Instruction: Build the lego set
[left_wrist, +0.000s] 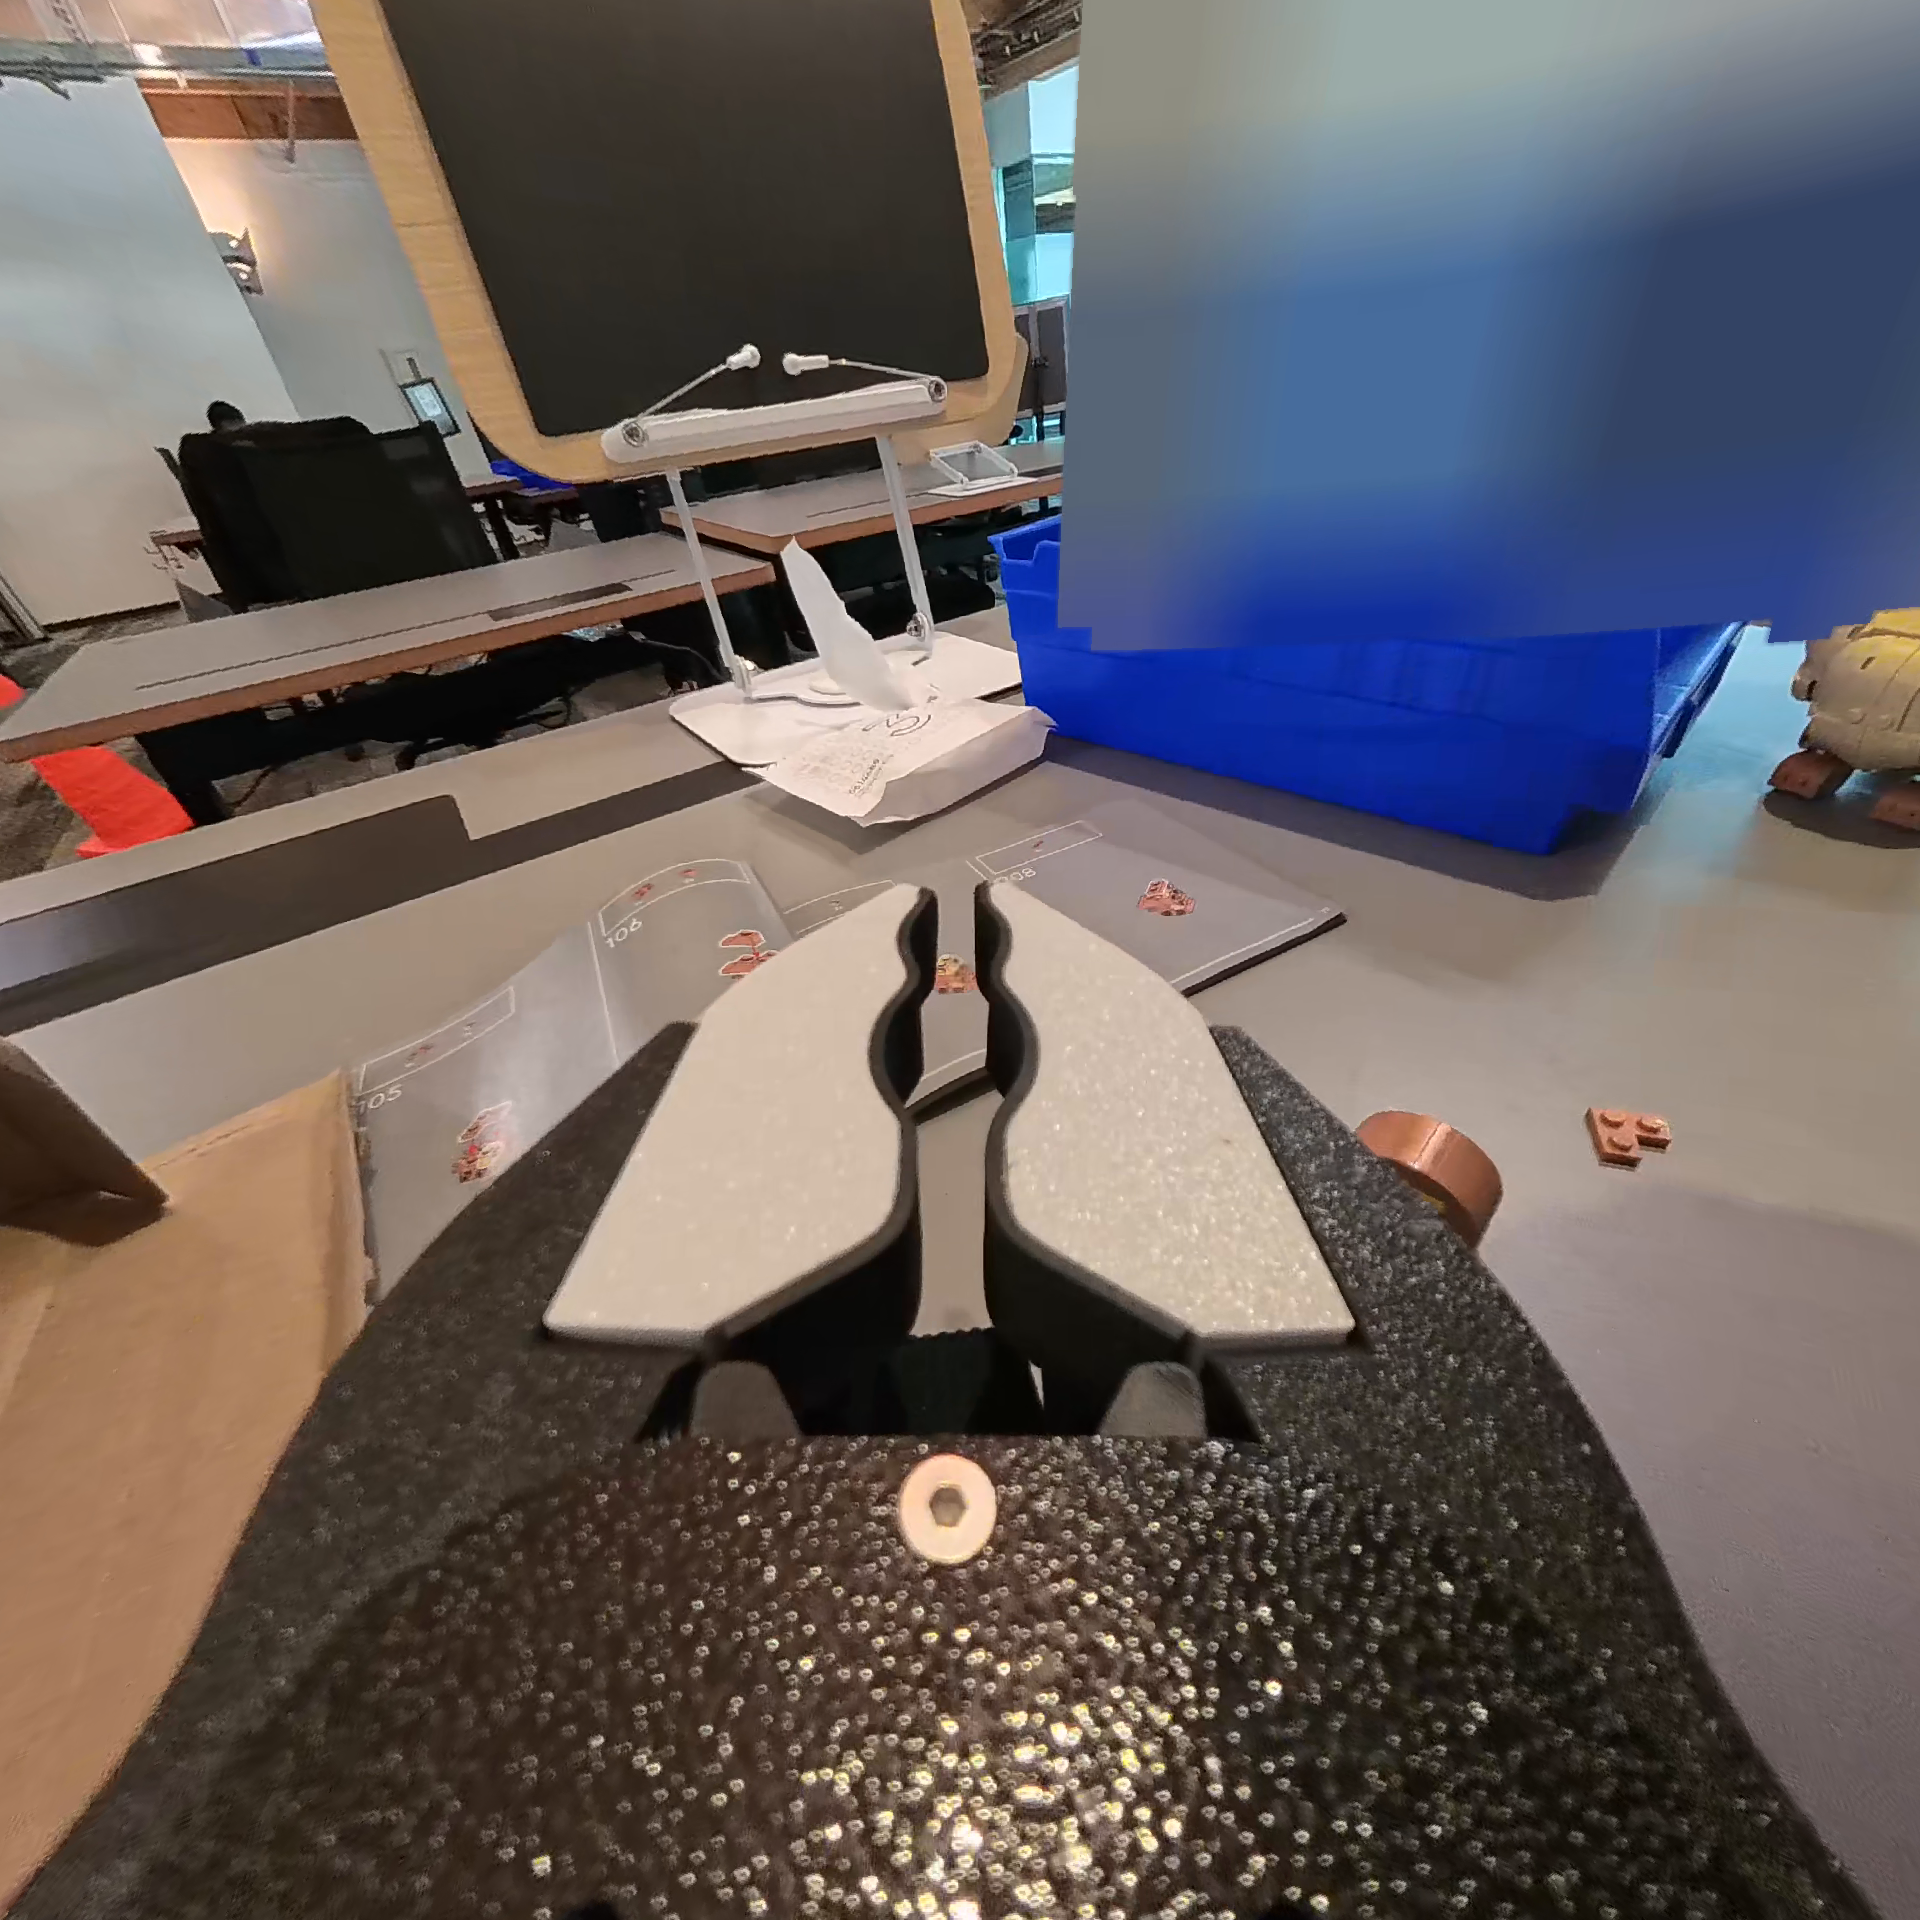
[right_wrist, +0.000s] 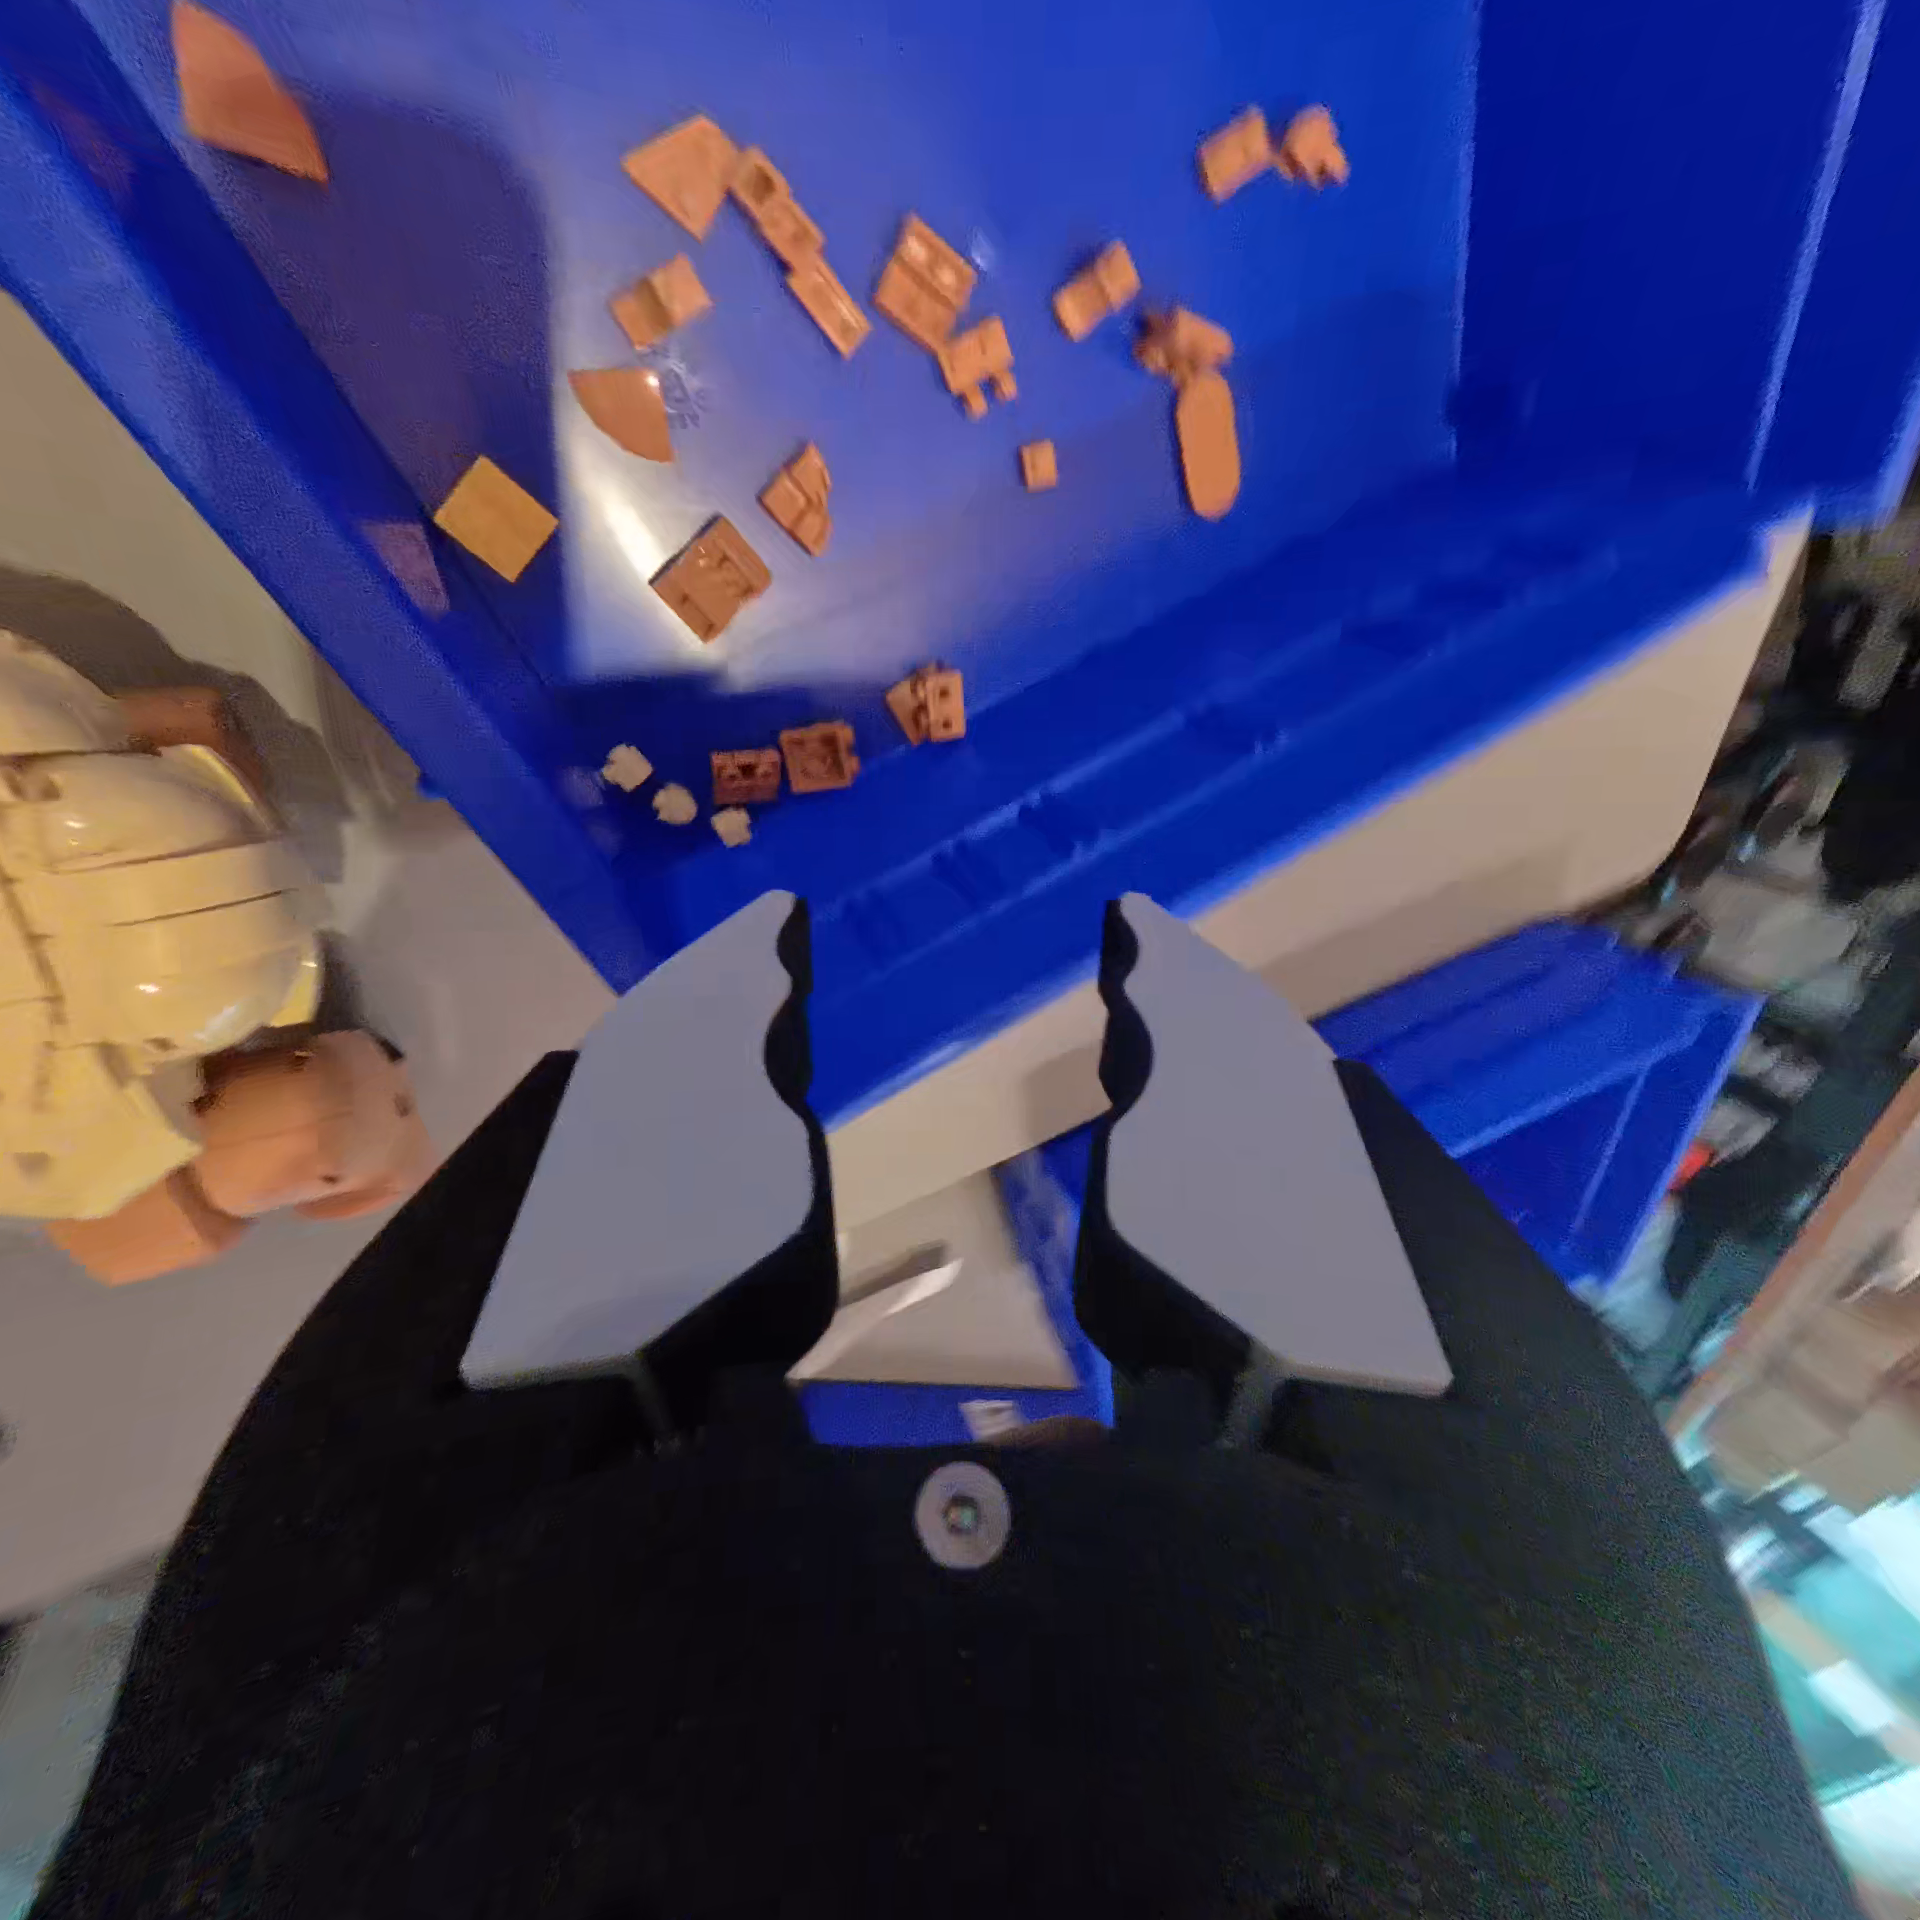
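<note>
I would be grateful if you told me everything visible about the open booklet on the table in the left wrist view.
The booklet lies open and flat on the grey table, its glossy grey pages showing small reddish-brown brick diagrams inside white outlined boxes. The left page bows upward and reflects light; the right page lies flat. A tan cardboard piece sits at its near-left edge. The left gripper is in front of its middle, hiding part of it, jaws nearly closed with nothing between.

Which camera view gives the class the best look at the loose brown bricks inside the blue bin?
The right wrist view: it looks down into the blue bin, showing the brown bricks scattered on its floor. The left wrist view shows only the bin's outer wall, partly blurred over.
</note>
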